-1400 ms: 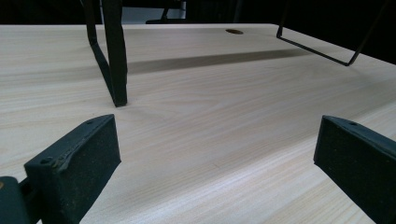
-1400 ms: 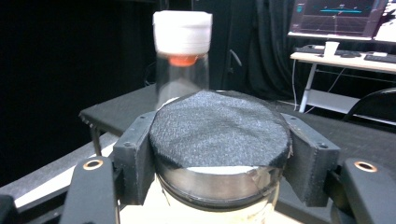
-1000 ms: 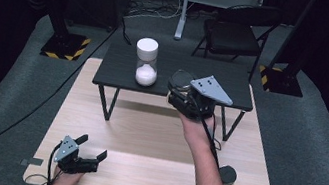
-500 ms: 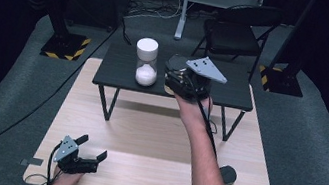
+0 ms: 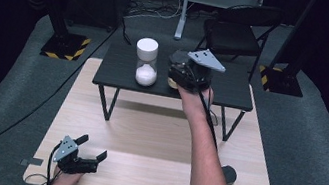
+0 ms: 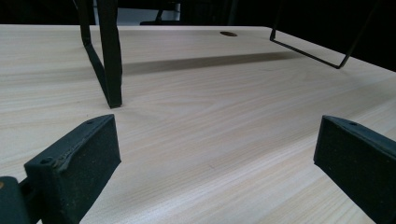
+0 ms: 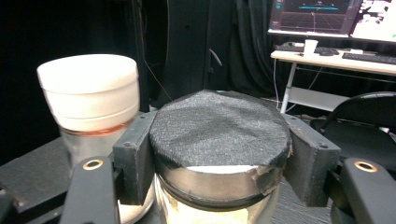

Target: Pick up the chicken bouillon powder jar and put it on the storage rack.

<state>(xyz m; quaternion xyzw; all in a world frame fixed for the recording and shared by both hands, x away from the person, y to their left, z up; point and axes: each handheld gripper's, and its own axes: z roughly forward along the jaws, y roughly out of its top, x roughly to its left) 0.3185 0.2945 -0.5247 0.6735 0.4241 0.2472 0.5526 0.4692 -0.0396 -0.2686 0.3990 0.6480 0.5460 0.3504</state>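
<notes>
My right gripper is shut on a jar with a black rough lid and a metal band; its jaws press on the jar's two sides. It holds the jar over the small black table, just right of a glass jar with a white lid and white powder in its bottom. In the right gripper view the white-lidded jar stands close at the left. My left gripper rests open on the wooden table near its front left corner, with nothing between its jaws.
The black table stands on thin metal legs at the back of the wooden table. A small round dark thing lies near the wooden table's right front. A black chair stands behind, and grey carpet lies all around.
My right gripper has carried the black-lidded jar away from the person and a little left, closer to the white-lidded jar. The left gripper has stayed where it was.
</notes>
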